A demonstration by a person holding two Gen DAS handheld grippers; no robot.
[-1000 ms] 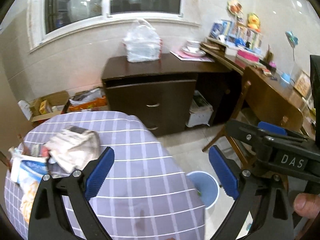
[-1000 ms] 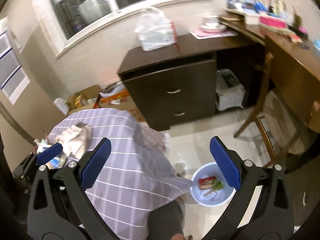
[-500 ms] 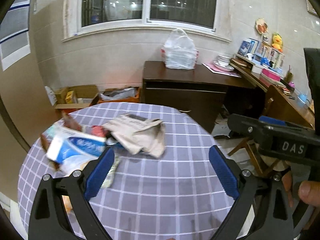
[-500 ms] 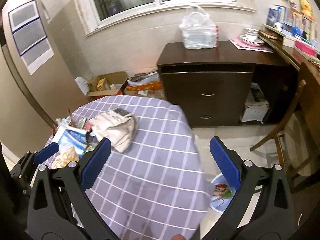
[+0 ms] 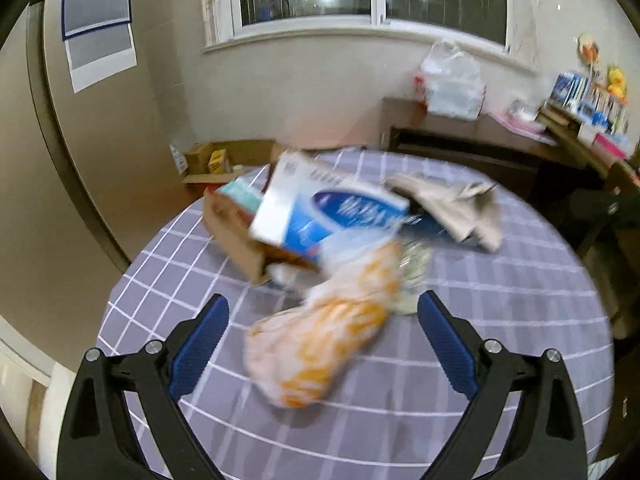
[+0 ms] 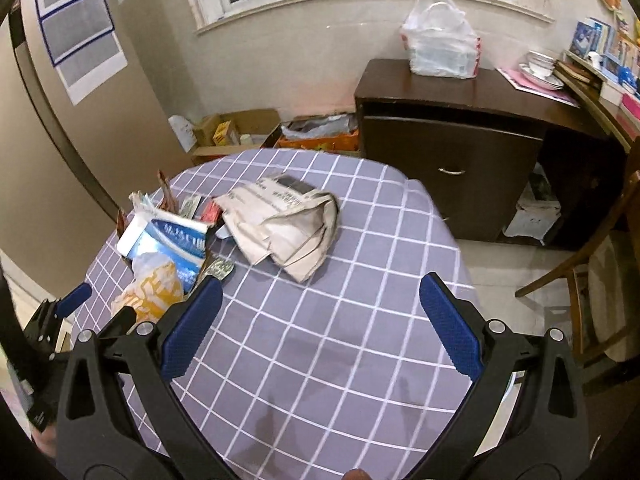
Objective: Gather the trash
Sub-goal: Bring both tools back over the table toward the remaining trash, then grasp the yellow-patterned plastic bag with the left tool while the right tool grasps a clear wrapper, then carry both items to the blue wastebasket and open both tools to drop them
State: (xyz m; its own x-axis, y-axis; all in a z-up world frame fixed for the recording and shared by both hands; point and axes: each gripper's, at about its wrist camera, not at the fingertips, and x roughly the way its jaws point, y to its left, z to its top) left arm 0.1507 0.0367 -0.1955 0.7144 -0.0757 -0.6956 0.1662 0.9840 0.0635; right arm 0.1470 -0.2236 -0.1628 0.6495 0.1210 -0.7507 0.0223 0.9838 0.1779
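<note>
purple white-checked tablecloth [image 6: 360, 320], orange-white wrapper [image 5: 320, 344], blue-white box [image 5: 340, 212], blue-padded tools

Trash pile [image 6: 168, 248] on table [image 6: 360, 320] left part; newspaper [image 6: 284, 224] right of it; cabinet [image 6: 452, 152] behind table.

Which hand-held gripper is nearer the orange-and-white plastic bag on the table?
Left. The left hand-held gripper is open right around the orange-and-white plastic bag; the right hand-held gripper hangs open over bare tablecloth, off to the bag's right.

- We see a round bench [image 6: 360, 320] under a purple checked cloth.
- On its left part we find crumpled newspaper [image 6: 288, 224], a blue-and-white box [image 6: 168, 244], an orange-and-white bag [image 6: 152, 292] and a blister pack [image 6: 219, 269].
</note>
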